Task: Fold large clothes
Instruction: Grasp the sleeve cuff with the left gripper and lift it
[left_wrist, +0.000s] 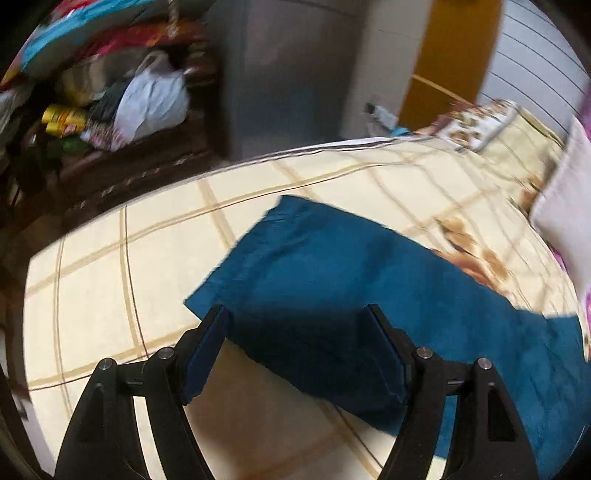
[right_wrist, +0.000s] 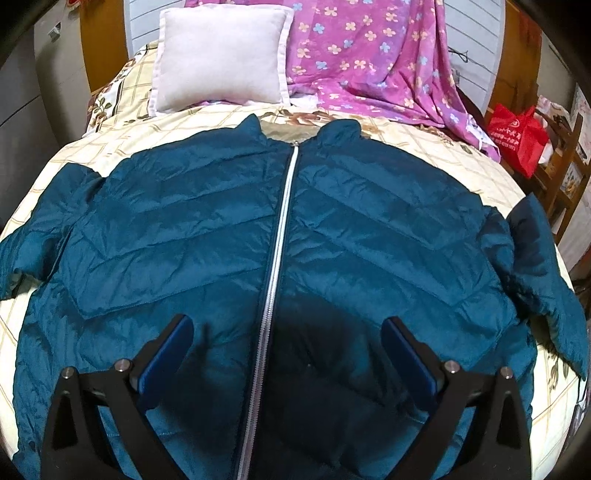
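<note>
A teal quilted jacket (right_wrist: 207, 229) is lying face up and spread flat on a bed with a cream checked bedspread (right_wrist: 424, 147), its collar pointing toward twelve o'clock and its white zipper (right_wrist: 280, 236) running closed down the middle in the right wrist view. The right gripper (right_wrist: 288, 339) is hovering over the lower front of the jacket, jaws spread wide and pinching nothing, one finger on either side of the zipper. A sleeve (left_wrist: 332, 266) is lying flat on the bedspread, stretching toward ten o'clock in the left wrist view; the left gripper (left_wrist: 297, 339) is hanging over it, jaws spread and empty. A pale pillow (right_wrist: 221, 55) is sitting at eleven o'clock beyond the collar, beside a purple flowered blanket (right_wrist: 369, 62) at one o'clock. A red bag (right_wrist: 517, 136) is standing off the bed at two o'clock.
</note>
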